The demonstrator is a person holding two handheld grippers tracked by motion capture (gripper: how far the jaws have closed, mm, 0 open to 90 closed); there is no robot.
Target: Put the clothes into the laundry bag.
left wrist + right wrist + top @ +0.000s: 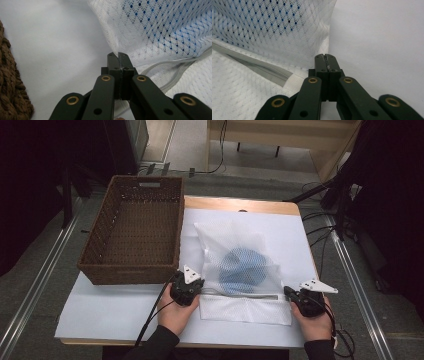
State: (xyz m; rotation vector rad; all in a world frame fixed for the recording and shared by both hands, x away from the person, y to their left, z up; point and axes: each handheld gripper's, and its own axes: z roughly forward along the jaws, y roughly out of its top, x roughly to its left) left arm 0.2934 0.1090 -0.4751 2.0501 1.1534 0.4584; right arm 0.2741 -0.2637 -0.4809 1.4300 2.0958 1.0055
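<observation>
A white mesh laundry bag (235,240) lies on the white-covered table (115,312) with a blue garment (244,270) inside it. Its grey zipper (245,295) runs across near the front edge. My left gripper (200,288) is at the zipper's left end. In the left gripper view it (117,54) is shut, with a thin edge of the mesh (150,32) pinched between its tips. My right gripper (288,291) is at the zipper's right end. There it (326,55) is shut against the bag's corner (287,30), beside the zipper's end (269,71).
A brown wicker basket (127,270) stands empty on the table's left half, close to my left gripper; its woven wall (10,85) shows at the left gripper view's edge. Cables and stands sit on the floor to the right.
</observation>
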